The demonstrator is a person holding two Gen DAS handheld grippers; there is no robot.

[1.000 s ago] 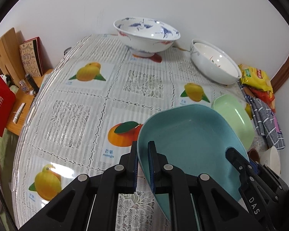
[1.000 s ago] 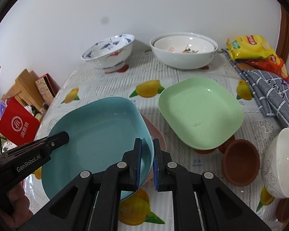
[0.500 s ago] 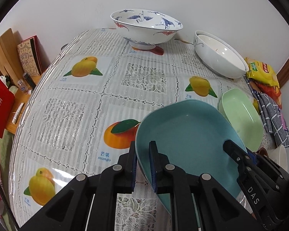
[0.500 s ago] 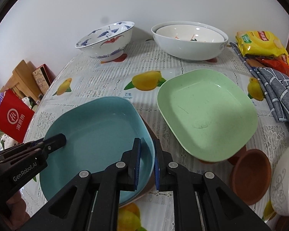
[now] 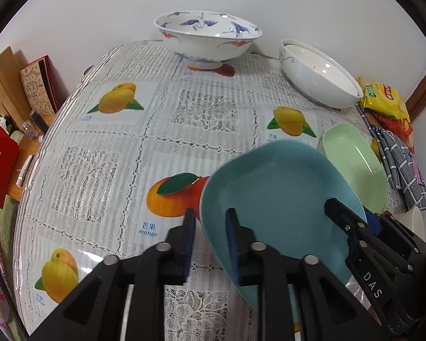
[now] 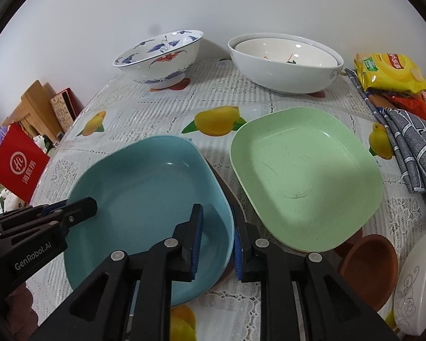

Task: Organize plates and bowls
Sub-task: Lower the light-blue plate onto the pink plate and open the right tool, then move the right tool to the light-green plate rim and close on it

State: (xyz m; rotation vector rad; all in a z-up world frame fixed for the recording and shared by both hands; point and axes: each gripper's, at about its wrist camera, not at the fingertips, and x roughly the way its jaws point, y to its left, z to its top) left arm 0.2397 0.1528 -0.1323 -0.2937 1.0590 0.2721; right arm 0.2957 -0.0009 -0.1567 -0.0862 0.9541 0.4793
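Observation:
A blue plate (image 5: 275,187) (image 6: 144,199) lies flat on the table, resting on a dark brown dish (image 6: 227,196). My left gripper (image 5: 210,238) straddles its left rim; the jaws are opening and the pads stand off the rim. My right gripper (image 6: 217,238) straddles the opposite rim, its jaws also opening and slack around it. A green plate (image 6: 304,176) (image 5: 355,164) sits to the right, propped on brown bowls. At the back stand a crane-patterned bowl (image 6: 162,59) and two nested white bowls (image 6: 284,65).
A brown bowl (image 6: 366,267) and a white flowered bowl (image 6: 414,281) sit at the near right. A checked cloth (image 6: 411,147) and snack bags (image 6: 389,71) line the right edge. Beyond the table's (image 5: 99,170) left edge are a red bag (image 5: 0,156) and wooden shelves.
Both grippers were shut on the blue plate's rims; both now stand apart from the rims. The plate has come down a little and lies flat.

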